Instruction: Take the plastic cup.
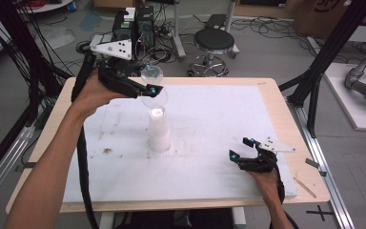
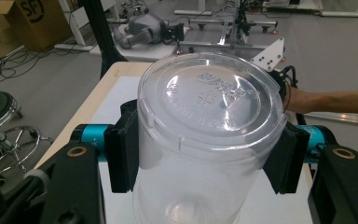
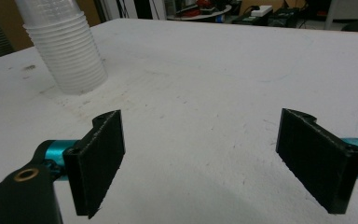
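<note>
Grey floor strewn with cables (image 1: 262, 24); a black round stool (image 1: 213, 40) stands behind the table (image 1: 276, 102).

Even, soft indoor light, faint shadows, mild glare on clear plastic; all views slightly soft and low-resolution.

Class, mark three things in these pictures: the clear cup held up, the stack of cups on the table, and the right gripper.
clear cup (image 2: 205, 112), left gripper view, on its flat base.
stack of cups (image 1: 159, 133), high view, on its side wall.
right gripper (image 1: 241, 148), high view, midway between its open jaws.
</note>
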